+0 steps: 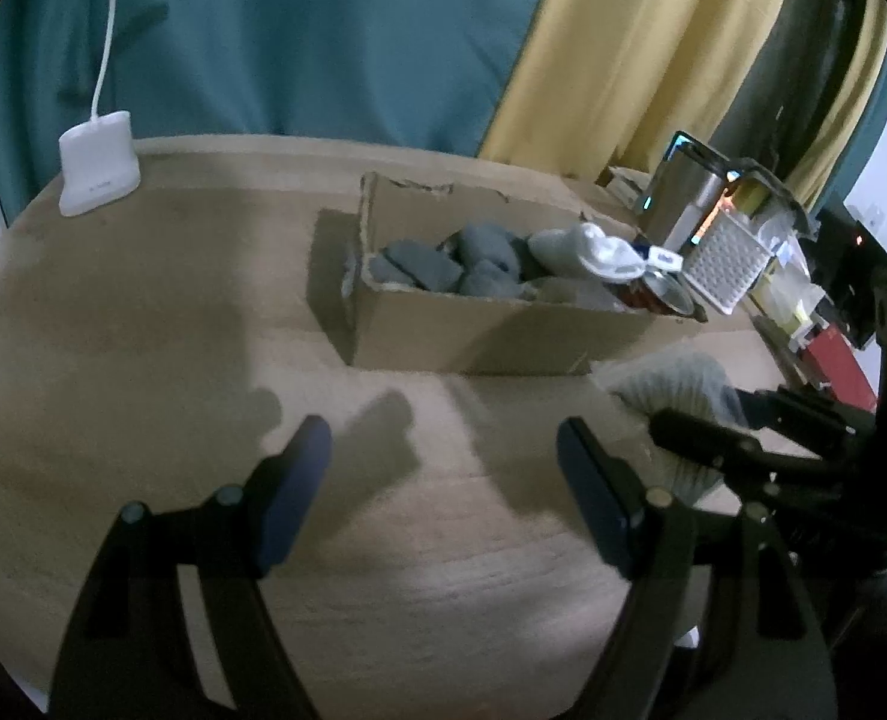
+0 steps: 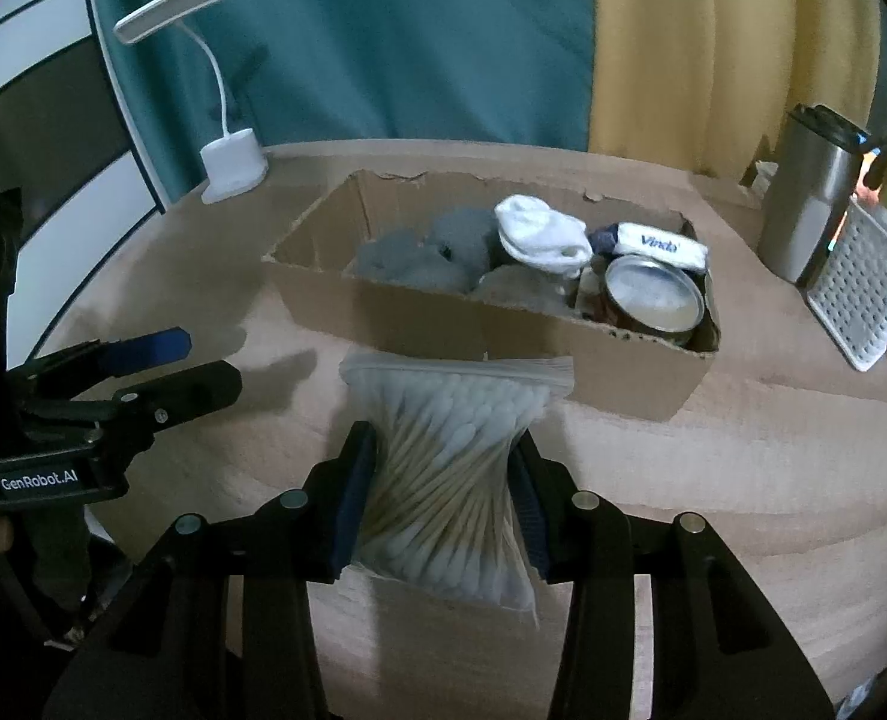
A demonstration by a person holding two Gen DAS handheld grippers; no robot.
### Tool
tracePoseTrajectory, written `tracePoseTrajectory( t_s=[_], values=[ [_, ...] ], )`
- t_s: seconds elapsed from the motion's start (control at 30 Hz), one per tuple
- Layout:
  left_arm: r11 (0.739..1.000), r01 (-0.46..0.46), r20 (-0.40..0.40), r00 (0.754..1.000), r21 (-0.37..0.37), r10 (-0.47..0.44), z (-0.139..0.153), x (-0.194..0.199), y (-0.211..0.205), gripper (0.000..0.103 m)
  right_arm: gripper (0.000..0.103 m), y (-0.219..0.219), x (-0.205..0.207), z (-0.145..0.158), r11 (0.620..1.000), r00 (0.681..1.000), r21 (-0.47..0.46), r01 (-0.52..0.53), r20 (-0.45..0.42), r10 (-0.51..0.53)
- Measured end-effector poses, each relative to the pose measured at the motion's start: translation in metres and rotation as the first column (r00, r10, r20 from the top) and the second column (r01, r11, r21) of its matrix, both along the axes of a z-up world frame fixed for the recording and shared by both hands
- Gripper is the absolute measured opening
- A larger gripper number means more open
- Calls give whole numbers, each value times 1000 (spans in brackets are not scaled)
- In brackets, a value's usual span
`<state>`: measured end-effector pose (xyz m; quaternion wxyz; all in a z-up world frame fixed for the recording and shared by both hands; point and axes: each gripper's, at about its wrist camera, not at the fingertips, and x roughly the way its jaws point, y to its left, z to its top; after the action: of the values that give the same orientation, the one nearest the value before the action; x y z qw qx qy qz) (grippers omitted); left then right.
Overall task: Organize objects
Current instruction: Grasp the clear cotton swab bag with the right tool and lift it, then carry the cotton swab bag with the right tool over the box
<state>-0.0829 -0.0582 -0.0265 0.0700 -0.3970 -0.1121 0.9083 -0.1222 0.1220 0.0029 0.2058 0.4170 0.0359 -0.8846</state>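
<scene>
Matt cardboard box (image 2: 443,324), glossy metal tin (image 2: 653,300), probably wood-grain table (image 2: 743,450).

Each hand-held gripper is built of matte black, angular frame arms. On the left hand-held gripper (image 1: 443,462), dark blue pads (image 1: 292,492) are fitted to the finger insides, and round silver pivot pins (image 1: 227,495) are set into the linkages. The same is seen on the right hand-held gripper (image 2: 443,504). White "GenRobot.AI" lettering (image 2: 38,482) is printed on the left body.

backdrop: teal curtain (image 2: 383,48) | yellow curtain (image 2: 713,48) | wooden table (image 2: 743,480)
</scene>
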Motion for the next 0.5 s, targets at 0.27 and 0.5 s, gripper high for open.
tracePoseTrajectory(
  t_s=[0.27,0.5],
  values=[
    [1000,-7,-4,1000,2,7,3,-5,-6,79,46,-5,-7,5,1000,1000,1,-3,-7,3],
    [1000,-12,-11,1000,1,12,4,-9,-10,79,46,-10,-16,10,1000,1000,2,-13,-15,13]
  ],
)
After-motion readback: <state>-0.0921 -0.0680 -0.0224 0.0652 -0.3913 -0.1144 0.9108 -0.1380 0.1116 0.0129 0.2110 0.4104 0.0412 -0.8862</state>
